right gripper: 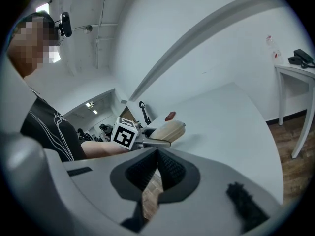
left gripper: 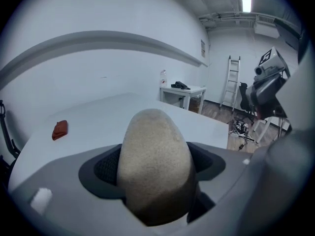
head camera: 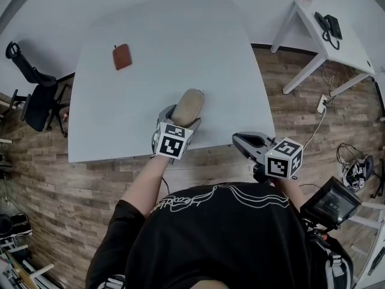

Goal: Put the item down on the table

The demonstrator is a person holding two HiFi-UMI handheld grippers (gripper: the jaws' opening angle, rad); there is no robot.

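Left tool (head camera: 179, 119) holds a rough beige oval item (head camera: 189, 101) above the near edge of the desk (head camera: 168, 47)

The left tool's jaws are spread wide and clamped on the item's thick end, its rounded tip pointing across the desk. The right tool (right gripper: 156, 167), off the desk's near right corner, has its jaws together with nothing in them. A clean finish probably means lowering the item flat until its long side bears on the desk, then parting the jaws slowly, since its curved form may roll. No view shows its underside, so the gap to the desk is unclear, though the right gripper view suggests it hangs clear. What the item is cannot be told, nor the small brown object (head camera: 122, 56) at the desk's far left
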